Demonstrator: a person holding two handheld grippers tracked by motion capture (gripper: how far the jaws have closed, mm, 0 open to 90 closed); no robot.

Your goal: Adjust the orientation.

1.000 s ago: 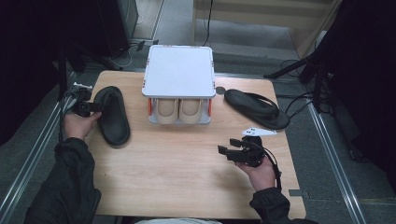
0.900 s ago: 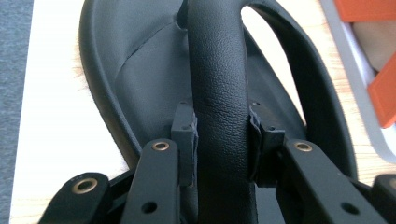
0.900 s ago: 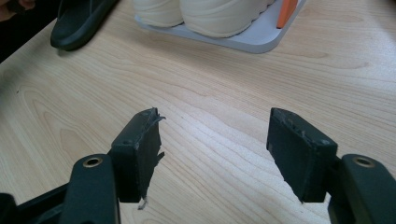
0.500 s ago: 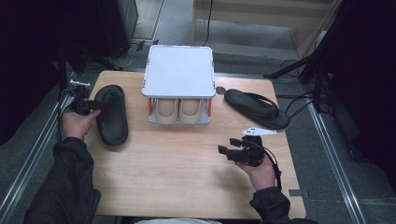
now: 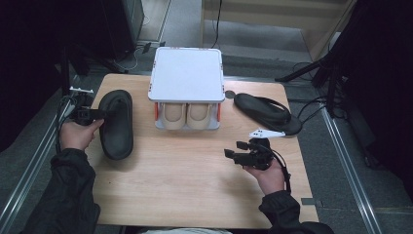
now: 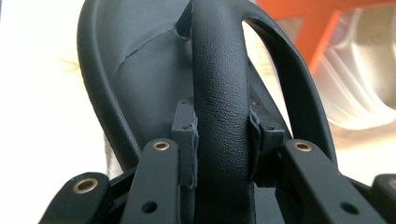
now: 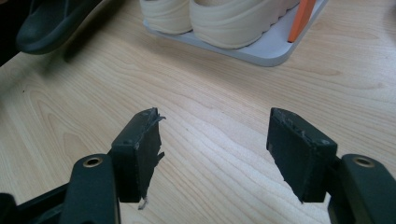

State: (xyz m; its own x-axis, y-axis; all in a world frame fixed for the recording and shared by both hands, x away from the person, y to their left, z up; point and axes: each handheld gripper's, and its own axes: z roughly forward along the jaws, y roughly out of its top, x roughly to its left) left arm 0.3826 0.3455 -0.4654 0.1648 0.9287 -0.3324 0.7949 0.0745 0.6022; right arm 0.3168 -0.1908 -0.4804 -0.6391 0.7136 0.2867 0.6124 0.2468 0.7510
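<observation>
- While clamped by the left gripper (image 5: 100, 114) on its strap (image 6: 219, 93), lay the left sandal (image 5: 117, 124) at the table's (image 5: 195, 195) left edge, long axis running away from the person, roughly parallel to the rack's (image 5: 187, 73) side.
- Pinched from both sides: pads (image 6: 184, 135) pressed into the strap, sole beyond them.
- Sat just right of that sandal: rack with a cream pair (image 5: 186, 114) already on its lower shelf, open front toward the person.
- Judged the turning point: sandal to swing toward the rack, toe or heel first not yet clear.
- Hung spread and empty over bare wood: right gripper (image 5: 239, 150), near the table's right front.
- Lay angled at the far right: second sandal (image 5: 265, 113), nearer the right gripper, untouched.
</observation>
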